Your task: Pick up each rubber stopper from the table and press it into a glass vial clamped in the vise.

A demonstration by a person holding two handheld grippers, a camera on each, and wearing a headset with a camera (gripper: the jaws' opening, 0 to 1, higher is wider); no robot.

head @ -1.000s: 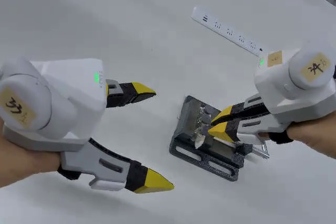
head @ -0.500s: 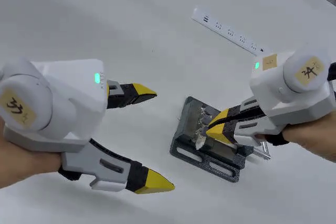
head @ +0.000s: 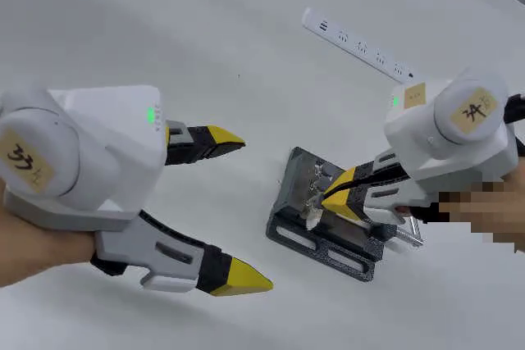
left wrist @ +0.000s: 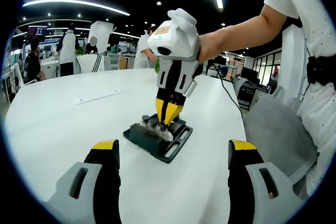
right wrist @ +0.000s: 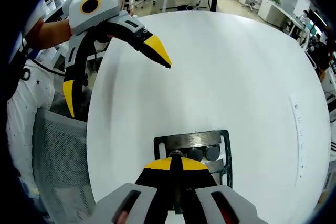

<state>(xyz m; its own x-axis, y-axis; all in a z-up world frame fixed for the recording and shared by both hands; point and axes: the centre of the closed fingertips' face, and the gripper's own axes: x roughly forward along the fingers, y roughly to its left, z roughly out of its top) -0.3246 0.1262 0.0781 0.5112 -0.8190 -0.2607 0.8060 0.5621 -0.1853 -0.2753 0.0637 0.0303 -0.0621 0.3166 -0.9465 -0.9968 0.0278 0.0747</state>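
A white power strip (head: 357,45) lies in the upper right of the head view, well apart from the dark grey vise (head: 283,193) at centre right on the white table (head: 205,38). In the right gripper view a mesh chair back (right wrist: 52,150) stands at the left edge, beside the table. The left gripper (head: 236,208) hangs at the left of the head view, away from the vise, with its jaws spread wide and holding nothing. The right gripper (head: 328,199) is at the vise with its yellow tips pressed together, and its body covers the vise's right end. Whether a stopper is pinched between those tips cannot be made out. In the right gripper view two dark, round rubber stoppers (right wrist: 195,154) sit side by side in the vise opening, just right of the tips. The glass vials (head: 312,219) beneath read only as a pale blur.
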